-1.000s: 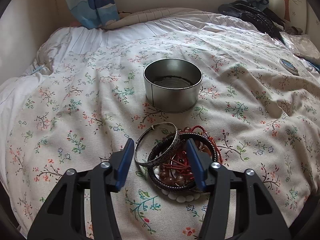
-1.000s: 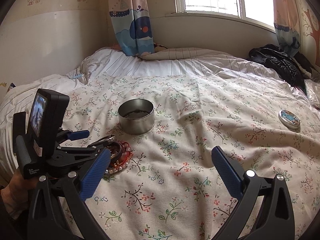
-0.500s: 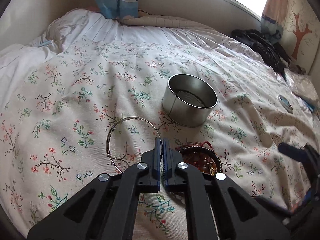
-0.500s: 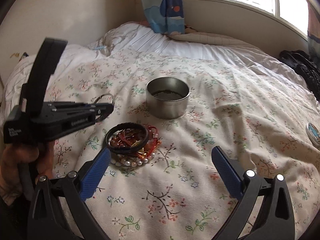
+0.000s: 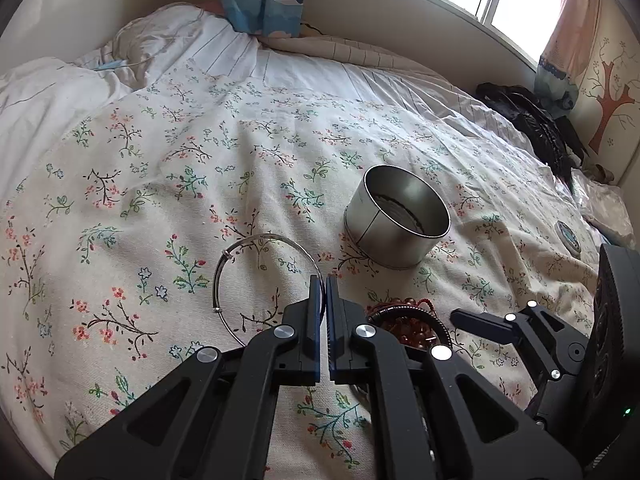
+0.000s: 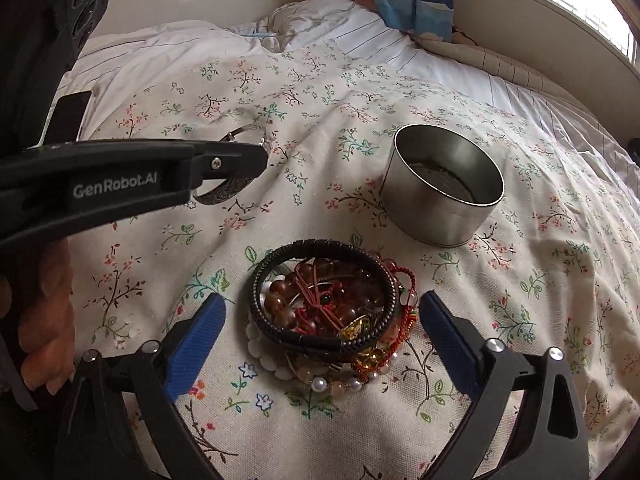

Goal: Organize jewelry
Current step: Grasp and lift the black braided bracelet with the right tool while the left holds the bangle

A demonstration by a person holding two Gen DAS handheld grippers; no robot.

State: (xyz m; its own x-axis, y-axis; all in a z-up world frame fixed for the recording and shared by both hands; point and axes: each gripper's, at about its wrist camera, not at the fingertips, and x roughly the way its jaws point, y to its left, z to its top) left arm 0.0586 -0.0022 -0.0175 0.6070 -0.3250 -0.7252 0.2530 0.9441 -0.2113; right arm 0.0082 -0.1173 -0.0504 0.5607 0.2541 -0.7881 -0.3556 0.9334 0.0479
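Observation:
My left gripper point(image 5: 323, 280) is shut on a thin silver bangle point(image 5: 224, 276), which hangs just above the floral bedspread, left of the pile. In the right wrist view the left gripper point(image 6: 258, 158) comes in from the left with the bangle point(image 6: 222, 196) at its tip. A pile of bracelets point(image 6: 324, 308) lies on the bed: a black braided ring over brown beads, red cord and pearls. My right gripper point(image 6: 320, 304) straddles this pile. Its jaws are closing, and the pads stand clear of the pile on both sides. An open round metal tin point(image 6: 432, 220) stands behind.
The tin's wall point(image 5: 384, 240) is just right of the held bangle. A small round lid point(image 5: 567, 236) lies at the far right, with a black jacket point(image 5: 532, 132) beyond it. A hand point(image 6: 44, 300) holds the left gripper. Bare bedspread point(image 5: 140, 184) spreads to the left.
The left gripper shut on the silver bangle and drew it left, off the pile. The right gripper came down over the pile and its jaws have narrowed.

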